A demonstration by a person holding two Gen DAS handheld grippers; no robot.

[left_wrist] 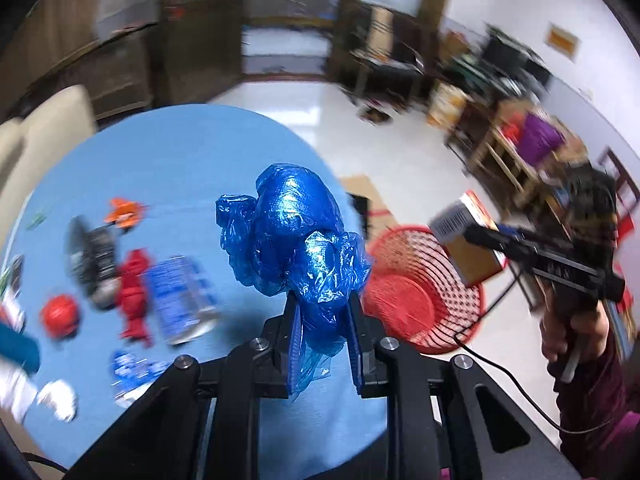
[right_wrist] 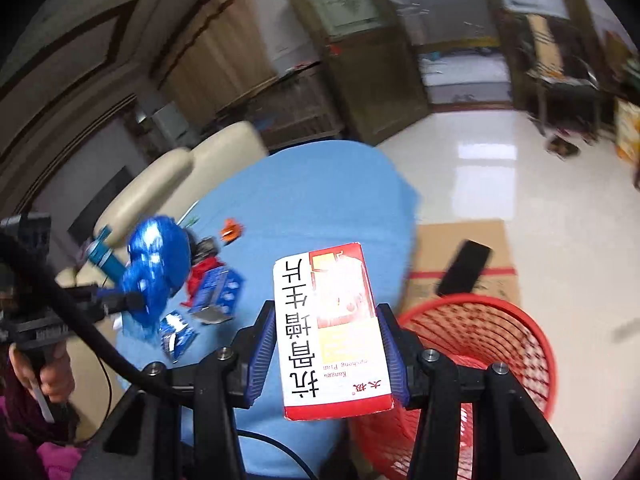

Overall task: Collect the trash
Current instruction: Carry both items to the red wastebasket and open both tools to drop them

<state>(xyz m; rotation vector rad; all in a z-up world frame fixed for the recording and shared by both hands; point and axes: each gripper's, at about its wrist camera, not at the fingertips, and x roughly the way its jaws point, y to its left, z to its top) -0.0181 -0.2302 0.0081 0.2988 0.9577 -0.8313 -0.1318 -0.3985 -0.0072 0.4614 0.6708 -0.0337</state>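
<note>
My left gripper (left_wrist: 325, 312) is shut on a crumpled blue plastic bag (left_wrist: 294, 236), held up over the round blue table (left_wrist: 180, 152). My right gripper (right_wrist: 326, 334) is shut on a red, white and yellow carton (right_wrist: 332, 328) with printed characters; the carton (left_wrist: 466, 240) also shows from the left wrist view, just above the red mesh basket (left_wrist: 416, 292). That basket (right_wrist: 472, 344) stands on the floor beside the table's right edge. In the right wrist view the blue bag (right_wrist: 156, 268) and the left gripper (right_wrist: 132, 300) appear at the left, held by a hand.
More litter lies on the table: a red wrapper (left_wrist: 134, 292), a blue-and-white packet (left_wrist: 180, 296), a dark packet (left_wrist: 92, 260), an orange scrap (left_wrist: 126, 210), a red ball (left_wrist: 60, 314). Cream chairs (right_wrist: 180, 176) stand behind. Flat cardboard (right_wrist: 460, 248) lies on the floor, shelves (left_wrist: 516, 144) at right.
</note>
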